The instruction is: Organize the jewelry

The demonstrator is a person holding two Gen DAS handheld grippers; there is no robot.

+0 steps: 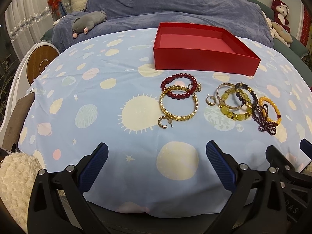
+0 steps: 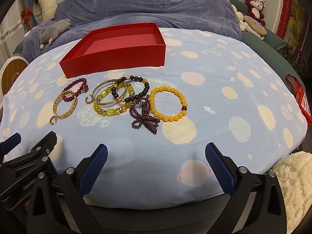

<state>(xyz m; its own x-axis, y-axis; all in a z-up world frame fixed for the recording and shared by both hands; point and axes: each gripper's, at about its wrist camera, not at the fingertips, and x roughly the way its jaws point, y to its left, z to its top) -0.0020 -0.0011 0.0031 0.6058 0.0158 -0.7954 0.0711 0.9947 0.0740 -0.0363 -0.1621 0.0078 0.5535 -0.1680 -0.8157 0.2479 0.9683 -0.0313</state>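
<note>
An empty red box (image 1: 204,61) (image 2: 117,61) stands at the back of the blue patterned cloth. In front of it lie several bracelets: a red bead bracelet (image 1: 180,77) (image 2: 75,83), a gold bangle (image 1: 178,116) (image 2: 65,114), a yellow-green bead bracelet (image 1: 236,115) (image 2: 111,112), a dark bead bracelet (image 1: 251,93) (image 2: 136,79), a purple bead string (image 1: 266,124) (image 2: 144,120), an orange bead bracelet (image 1: 273,105) (image 2: 167,103), and hoop earrings (image 1: 163,121) (image 1: 210,101). My left gripper (image 1: 157,156) and right gripper (image 2: 156,156) are open and empty, near the front edge, short of the jewelry.
The cloth (image 1: 97,97) covers a round table. A blue-covered sofa (image 1: 175,3) with plush toys (image 1: 87,22) (image 2: 255,5) lies behind. A fluffy white throw (image 2: 292,185) sits at the right, a red bag (image 2: 300,101) at the right edge.
</note>
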